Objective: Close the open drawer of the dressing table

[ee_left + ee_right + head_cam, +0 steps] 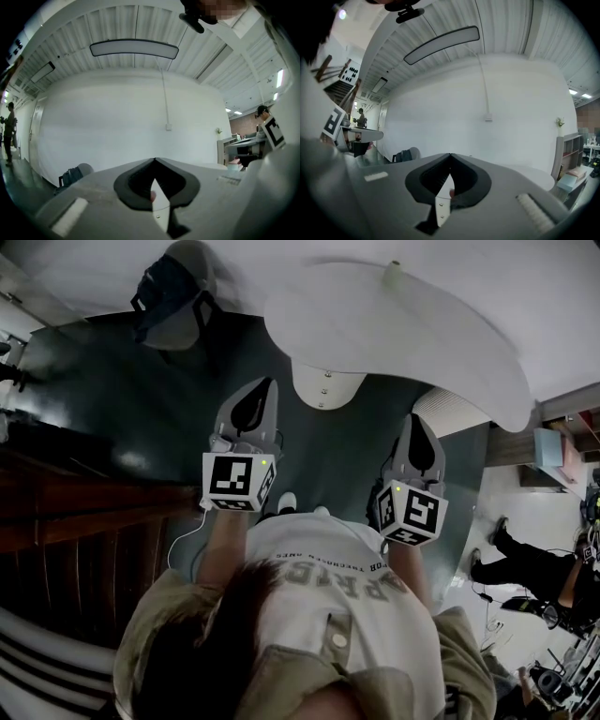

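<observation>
No dressing table or drawer shows in any view. In the head view my left gripper (265, 382) and right gripper (415, 418) are held out side by side above a dark floor, both pointing level toward a white curved wall. In the left gripper view the left gripper (154, 159) has its jaws together at the tips with nothing between them. The right gripper (450, 154) looks the same in its own view, shut and empty. Each carries its marker cube, seen on the left (238, 480) and on the right (412, 513).
A white rounded table (403, 329) on a pedestal (323, 385) stands just ahead. A backpack (173, 296) leans by the wall at the far left. Dark wooden railings (84, 521) run along the left. A person (534, 568) sits at the right near shelves (569, 154).
</observation>
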Action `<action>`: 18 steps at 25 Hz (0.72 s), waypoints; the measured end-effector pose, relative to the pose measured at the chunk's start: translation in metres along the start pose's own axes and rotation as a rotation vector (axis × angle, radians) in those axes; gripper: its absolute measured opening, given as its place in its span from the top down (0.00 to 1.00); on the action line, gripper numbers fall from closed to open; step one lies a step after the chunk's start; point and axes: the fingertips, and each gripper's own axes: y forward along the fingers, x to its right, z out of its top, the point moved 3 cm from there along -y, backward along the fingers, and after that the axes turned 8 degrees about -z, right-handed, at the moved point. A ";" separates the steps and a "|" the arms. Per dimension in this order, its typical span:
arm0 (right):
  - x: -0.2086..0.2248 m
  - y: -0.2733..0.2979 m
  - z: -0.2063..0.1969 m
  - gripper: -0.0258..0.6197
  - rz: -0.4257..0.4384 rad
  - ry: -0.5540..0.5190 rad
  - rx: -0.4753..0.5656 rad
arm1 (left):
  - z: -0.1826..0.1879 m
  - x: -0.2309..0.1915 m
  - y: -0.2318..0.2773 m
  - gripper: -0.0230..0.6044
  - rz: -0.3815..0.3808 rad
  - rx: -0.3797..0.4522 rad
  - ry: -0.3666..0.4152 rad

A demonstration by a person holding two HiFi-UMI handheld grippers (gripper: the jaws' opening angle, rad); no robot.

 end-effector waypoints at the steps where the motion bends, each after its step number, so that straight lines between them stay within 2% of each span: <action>1: -0.001 0.000 0.001 0.95 0.003 0.002 0.001 | 0.001 0.000 0.000 0.95 0.001 0.002 0.007; 15: -0.013 0.005 0.012 0.95 0.015 0.020 0.057 | 0.003 -0.008 0.002 0.95 0.006 0.011 0.009; 18: -0.019 0.006 0.016 0.96 0.016 -0.034 0.077 | 0.005 -0.008 0.002 0.95 -0.001 0.009 0.017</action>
